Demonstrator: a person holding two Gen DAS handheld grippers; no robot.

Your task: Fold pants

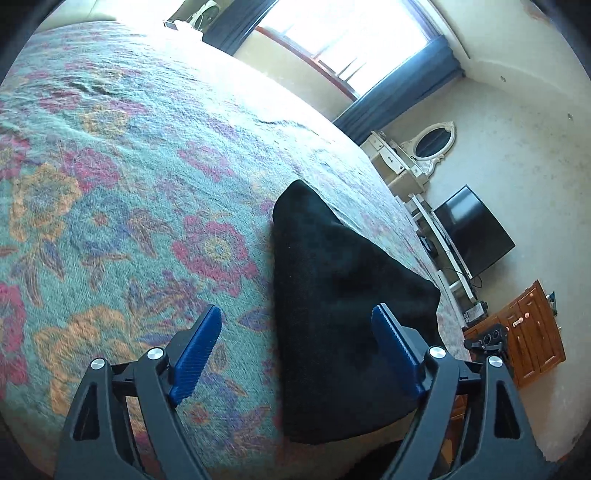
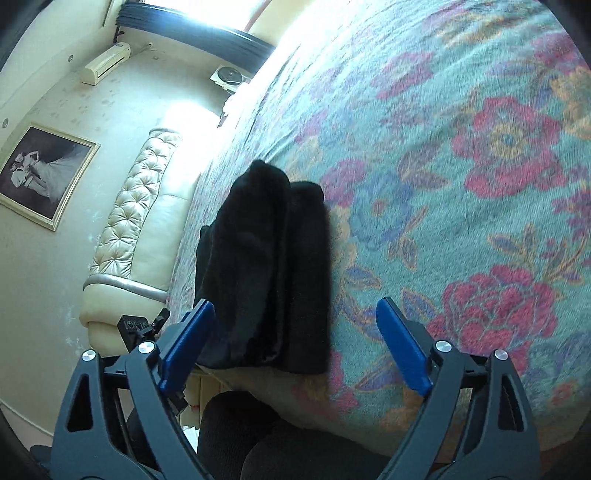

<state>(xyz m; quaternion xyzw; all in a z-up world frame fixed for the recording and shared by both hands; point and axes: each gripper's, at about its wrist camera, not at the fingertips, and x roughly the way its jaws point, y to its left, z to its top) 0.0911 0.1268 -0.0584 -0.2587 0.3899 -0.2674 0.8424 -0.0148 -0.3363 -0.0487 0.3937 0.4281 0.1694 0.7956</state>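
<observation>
Pants [image 1: 343,306], black and folded into a compact bundle, are laid on the floral blanket [image 1: 122,192] near the bed's edge. In the right wrist view the pants [image 2: 266,273] are seen as a long stack with two rounded lobes at the far end, and the blanket [image 2: 461,155] is spread to their right.

The left gripper [image 1: 297,350] is held with its blue fingers [image 1: 195,354] wide apart; nothing is clamped, and one finger is seen in front of the bundle's near corner. Whether it touches the cloth cannot be told.

The right gripper [image 2: 297,341] is likewise spread apart and empty, the bundle's near end being framed between its fingers [image 2: 402,347].

Beyond the bed, a window [image 1: 340,33] with blue curtains, a mirror [image 1: 434,142], a dark screen [image 1: 472,230] and a wooden cabinet [image 1: 532,332] are shown. A tufted headboard [image 2: 136,206] and a framed picture [image 2: 40,173] are seen from the right wrist.
</observation>
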